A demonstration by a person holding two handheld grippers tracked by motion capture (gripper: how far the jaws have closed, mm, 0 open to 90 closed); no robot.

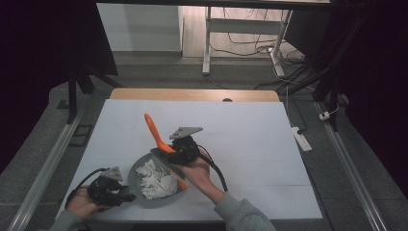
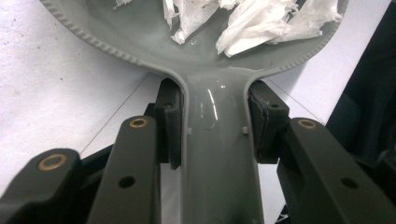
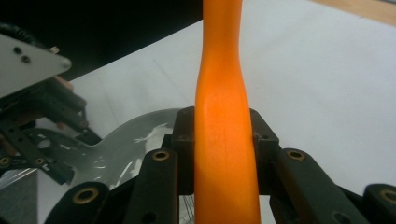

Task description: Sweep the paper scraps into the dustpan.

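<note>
A grey round pan [image 1: 144,201] lies near the table's front edge, with torn white paper pieces [image 1: 154,180] heaped inside it. My left gripper [image 1: 126,195] is shut on the pan's handle [image 2: 215,154], its pads [image 2: 172,126] pressing both sides, and the paper pieces [image 2: 261,23] lie just beyond. My right gripper [image 1: 169,150] hovers over the pan's far right rim, shut on an orange utensil [image 1: 153,127]. The orange handle [image 3: 224,93] runs up between its jaws, and the utensil's lower end [image 1: 182,184] reaches down beside the paper. In the right gripper view the left gripper [image 3: 42,116] holds the pan [image 3: 126,144].
A white sheet [image 1: 240,144] covers the table, and a wooden strip [image 1: 192,95] shows at its far edge. A white power strip [image 1: 302,139] lies on the floor at the right. Desk legs [image 1: 207,43] and cables stand behind the table.
</note>
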